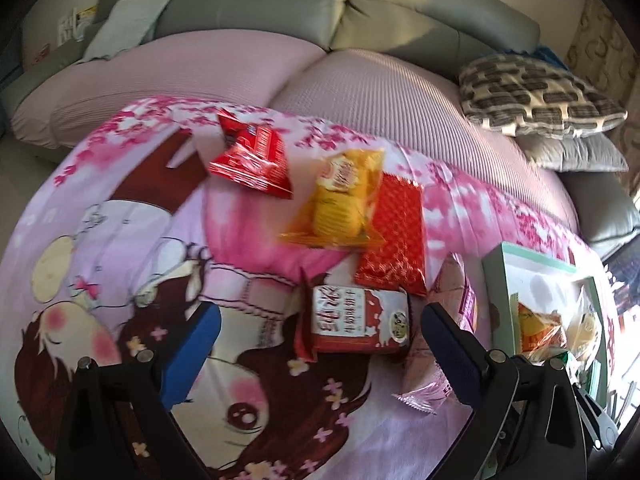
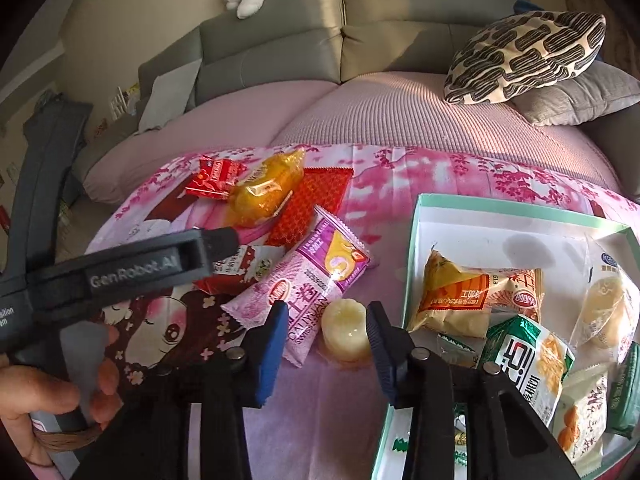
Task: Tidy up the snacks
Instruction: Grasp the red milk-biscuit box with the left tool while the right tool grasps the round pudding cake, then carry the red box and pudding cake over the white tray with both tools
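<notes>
Loose snacks lie on a cartoon-print blanket (image 1: 120,240) over the sofa seat. My left gripper (image 1: 320,344) is open wide, its blue pads on either side of a red-and-white packet (image 1: 356,320) without touching it. A pink packet (image 1: 456,300) lies by its right finger. Further back lie a red packet (image 1: 256,160), a yellow cake packet (image 1: 344,200) and a flat red patterned packet (image 1: 394,236). My right gripper (image 2: 328,332) stands open around a pale round cake (image 2: 346,332) in clear wrap; the right pad is at its side, the left pad is apart. The pink packet (image 2: 308,280) lies beside it.
A white box with a mint-green rim (image 2: 520,216) stands at the right and holds several packets, among them an orange one (image 2: 476,296) and a green one (image 2: 528,360). The left gripper's body (image 2: 140,268) and a hand (image 2: 40,400) fill the right view's left side. Patterned cushion (image 2: 528,56) behind.
</notes>
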Motion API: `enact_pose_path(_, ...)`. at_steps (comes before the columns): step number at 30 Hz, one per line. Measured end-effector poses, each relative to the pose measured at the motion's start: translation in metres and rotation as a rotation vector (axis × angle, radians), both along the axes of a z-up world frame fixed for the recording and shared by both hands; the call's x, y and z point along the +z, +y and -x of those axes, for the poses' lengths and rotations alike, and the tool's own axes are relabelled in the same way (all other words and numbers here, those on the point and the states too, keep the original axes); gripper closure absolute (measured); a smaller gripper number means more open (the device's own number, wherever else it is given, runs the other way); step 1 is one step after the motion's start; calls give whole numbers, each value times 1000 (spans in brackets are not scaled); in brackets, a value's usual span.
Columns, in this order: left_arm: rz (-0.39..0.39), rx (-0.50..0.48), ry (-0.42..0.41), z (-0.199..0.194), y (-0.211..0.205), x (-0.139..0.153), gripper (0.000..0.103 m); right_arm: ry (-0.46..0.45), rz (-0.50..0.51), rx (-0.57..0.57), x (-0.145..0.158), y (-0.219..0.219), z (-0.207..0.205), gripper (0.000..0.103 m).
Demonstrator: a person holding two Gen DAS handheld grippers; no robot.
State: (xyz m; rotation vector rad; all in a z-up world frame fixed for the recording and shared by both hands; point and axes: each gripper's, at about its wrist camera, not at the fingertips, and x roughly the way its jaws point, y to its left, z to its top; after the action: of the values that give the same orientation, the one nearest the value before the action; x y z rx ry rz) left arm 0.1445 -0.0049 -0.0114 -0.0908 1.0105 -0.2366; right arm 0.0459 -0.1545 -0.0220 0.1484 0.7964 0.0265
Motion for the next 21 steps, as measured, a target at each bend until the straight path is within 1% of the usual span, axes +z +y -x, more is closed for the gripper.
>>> enact_pose_path(3,-17,-14,23,-5,-8,-8,6,9,3,-2,-2,-1,-3,64)
enact_pose_path(8,-35,-35,58,-8,-18,-22,6,26,23,-5,-7,-1,-6,64)
enact_pose_path(10,-43,-30,69,-10,-19,-26,7,37,25,-11,-10,-2,-7,67)
enact_pose_path(12,-30,-22,70,-11,-16,-27,9,37,26,-13,-11,-2,-7,67)
enact_pose_path(13,-26,-18,71,-11,-15,-27,13,38,24,-14,-11,-3,-7,68)
enact_pose_path(15,-20,-11,65,-11,-13,-26,17,42,29,-16,-12,-3,-7,69)
enact_pose_path(19,-26,-6,60,-10,-9,-25,21,46,36,-16,-13,-4,-6,70)
enact_pose_path(21,-36,14,57,-10,-4,-24,21,47,39,-17,-13,-4,-6,71)
